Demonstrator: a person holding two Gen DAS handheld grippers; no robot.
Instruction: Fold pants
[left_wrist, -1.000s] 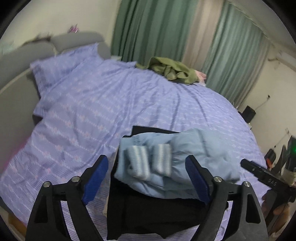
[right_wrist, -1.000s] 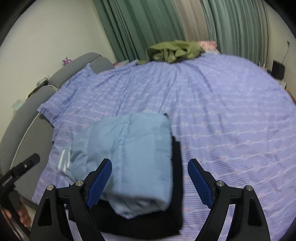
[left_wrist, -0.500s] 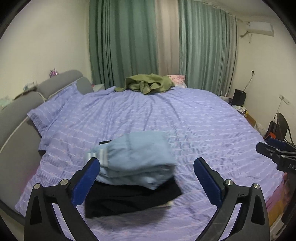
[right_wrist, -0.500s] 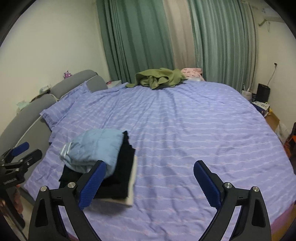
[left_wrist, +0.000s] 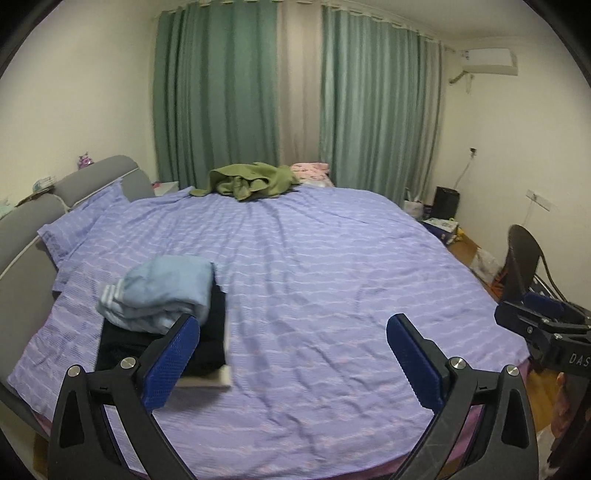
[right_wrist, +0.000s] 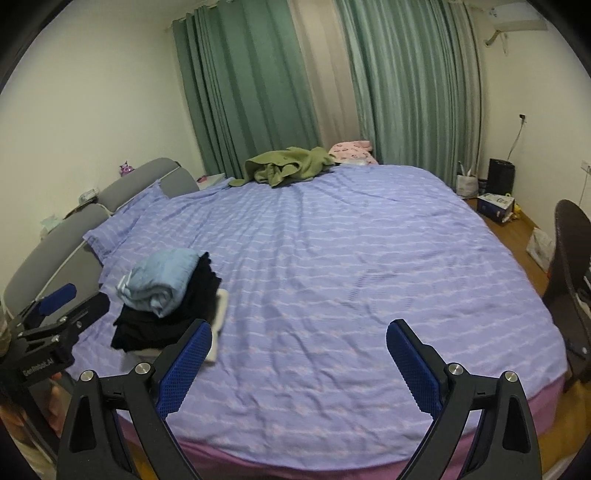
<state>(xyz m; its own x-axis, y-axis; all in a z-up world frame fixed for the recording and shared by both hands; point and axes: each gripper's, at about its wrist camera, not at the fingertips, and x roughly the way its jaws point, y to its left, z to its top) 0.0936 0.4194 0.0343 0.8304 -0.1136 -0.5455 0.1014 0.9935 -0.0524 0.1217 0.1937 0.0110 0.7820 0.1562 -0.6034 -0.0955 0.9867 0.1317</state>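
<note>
Folded light blue pants (left_wrist: 162, 291) lie on top of a stack of folded black clothes (left_wrist: 207, 332) at the left side of the purple bed (left_wrist: 332, 277). The stack also shows in the right wrist view, with the blue pants (right_wrist: 162, 280) on the black clothes (right_wrist: 177, 325). My left gripper (left_wrist: 291, 354) is open and empty, held back above the near edge of the bed, to the right of the stack. My right gripper (right_wrist: 295, 362) is open and empty above the near edge too. Each gripper shows at the edge of the other's view.
A heap of olive green clothes (left_wrist: 251, 181) and a pink item (left_wrist: 310, 171) lie at the far edge of the bed by the green curtains (left_wrist: 221, 92). A grey headboard (left_wrist: 44, 206) is at the left. A dark chair (right_wrist: 569, 258) and boxes on the floor (right_wrist: 495, 206) stand at the right.
Both grippers have pulled back and up from the stack, which was right between their fingers a second ago. The views now take in the whole bed.
</note>
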